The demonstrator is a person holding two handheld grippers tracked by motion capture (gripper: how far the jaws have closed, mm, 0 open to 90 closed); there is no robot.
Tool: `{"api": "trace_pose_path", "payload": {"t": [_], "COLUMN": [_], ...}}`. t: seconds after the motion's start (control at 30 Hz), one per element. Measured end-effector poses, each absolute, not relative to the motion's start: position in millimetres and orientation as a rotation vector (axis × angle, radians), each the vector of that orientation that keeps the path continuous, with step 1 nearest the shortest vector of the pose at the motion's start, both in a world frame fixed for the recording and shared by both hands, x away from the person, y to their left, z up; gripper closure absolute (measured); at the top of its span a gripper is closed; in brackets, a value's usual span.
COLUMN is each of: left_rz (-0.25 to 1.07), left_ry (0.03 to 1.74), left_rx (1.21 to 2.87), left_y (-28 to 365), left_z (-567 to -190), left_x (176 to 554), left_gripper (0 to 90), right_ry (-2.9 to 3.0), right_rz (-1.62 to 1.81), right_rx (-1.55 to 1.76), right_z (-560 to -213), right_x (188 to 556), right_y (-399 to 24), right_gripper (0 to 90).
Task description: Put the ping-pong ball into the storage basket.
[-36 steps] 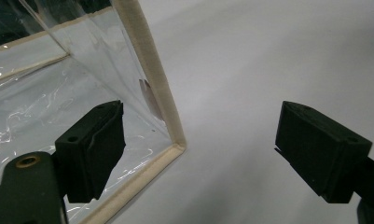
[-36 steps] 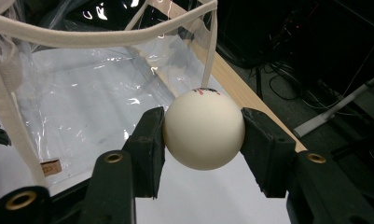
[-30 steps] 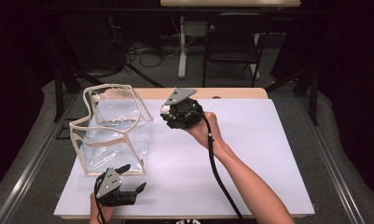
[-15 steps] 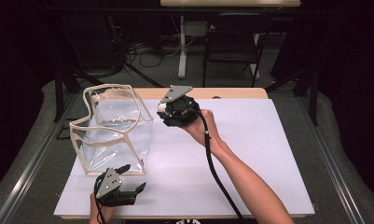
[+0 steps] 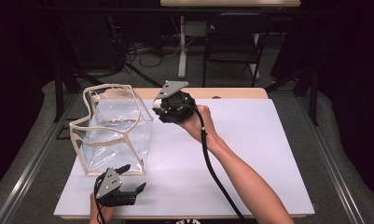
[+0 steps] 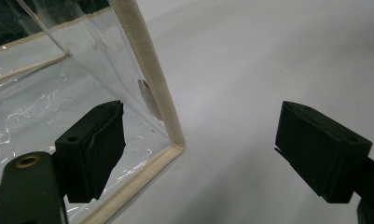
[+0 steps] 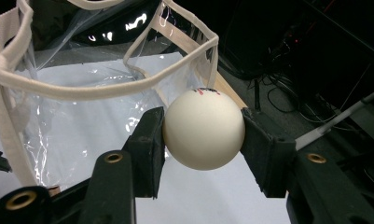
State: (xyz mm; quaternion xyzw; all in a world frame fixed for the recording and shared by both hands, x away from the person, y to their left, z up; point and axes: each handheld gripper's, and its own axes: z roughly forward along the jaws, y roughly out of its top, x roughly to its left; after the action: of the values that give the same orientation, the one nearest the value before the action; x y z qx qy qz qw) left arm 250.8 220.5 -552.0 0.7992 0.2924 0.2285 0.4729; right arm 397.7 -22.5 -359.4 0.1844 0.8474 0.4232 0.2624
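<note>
While raised just beside the upper rim of the clear bag (image 5: 114, 133), gripped a white ball (image 7: 204, 129) between both pads of the right gripper (image 7: 203, 140). Rested the left gripper (image 5: 128, 179) low by the bag's near corner, jaws wide apart, nothing between.

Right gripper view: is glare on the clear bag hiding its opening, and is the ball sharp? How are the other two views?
Right gripper view: white ball sharp; glare streaks on the clear bag, rim still readable. Left gripper view: left gripper jaws slightly soft, the bag's film glinting. High view: white table evenly lit, surroundings dark, right gripper small.
</note>
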Motion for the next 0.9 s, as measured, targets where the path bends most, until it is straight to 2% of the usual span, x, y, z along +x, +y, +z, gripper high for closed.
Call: {"api": "trace_pose_path", "payload": {"t": [0.9], "left_rz": [0.558], "left_ry": [0.712], "left_rx": [1.959], "left_y": [221], "left_z": [-552], "left_x": [250], "left_gripper": [16.0], "right_ry": [2.297], "right_rz": [1.150], "right_rx": [0.453], "right_z": [-350], "right_x": [398], "right_y": [1], "right_gripper": [51.3]}}
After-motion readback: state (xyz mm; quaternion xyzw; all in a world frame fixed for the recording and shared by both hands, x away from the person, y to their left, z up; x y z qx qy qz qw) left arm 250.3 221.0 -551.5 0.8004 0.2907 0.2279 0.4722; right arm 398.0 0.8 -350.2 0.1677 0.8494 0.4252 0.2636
